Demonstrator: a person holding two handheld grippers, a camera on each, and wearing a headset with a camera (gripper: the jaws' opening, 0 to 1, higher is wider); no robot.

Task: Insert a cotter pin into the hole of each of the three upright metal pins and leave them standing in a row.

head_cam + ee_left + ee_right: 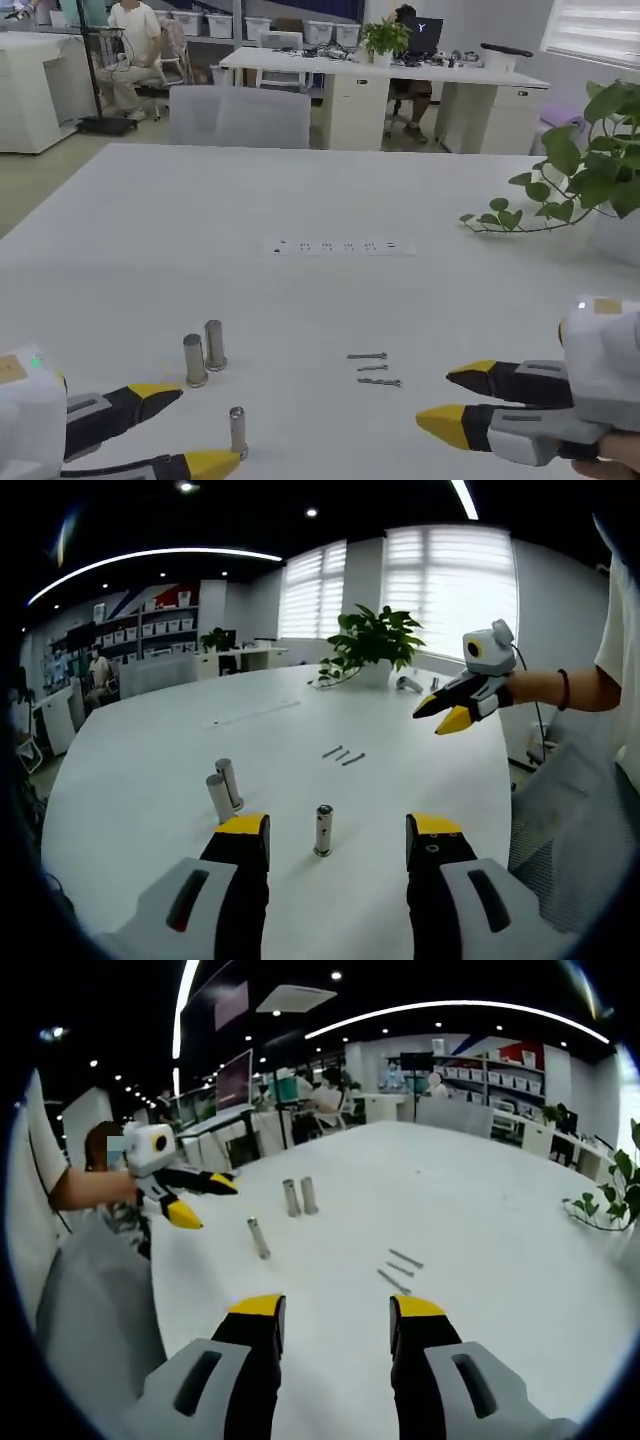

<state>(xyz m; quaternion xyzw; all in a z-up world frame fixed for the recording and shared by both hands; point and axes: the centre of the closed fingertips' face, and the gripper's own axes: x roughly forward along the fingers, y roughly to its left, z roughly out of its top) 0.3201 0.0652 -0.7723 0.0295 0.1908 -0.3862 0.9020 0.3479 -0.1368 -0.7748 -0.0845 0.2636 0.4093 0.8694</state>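
While left tongs (209,426) and right tongs (433,397) gape, metal pins (214,345) upright near the left, cotter pins (372,368) between, open table (300,200) beyond

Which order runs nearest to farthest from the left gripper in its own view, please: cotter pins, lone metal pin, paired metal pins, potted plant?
1. Lone metal pin, just ahead, between the fingers.
2. Pair of metal pins, ahead, to the left.
3. Cotter pins, farther ahead.
4. Potted plant, farthest back.

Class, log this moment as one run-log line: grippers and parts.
left gripper open, empty | right gripper open, empty | three metal pins upright | three cotter pins loose on table
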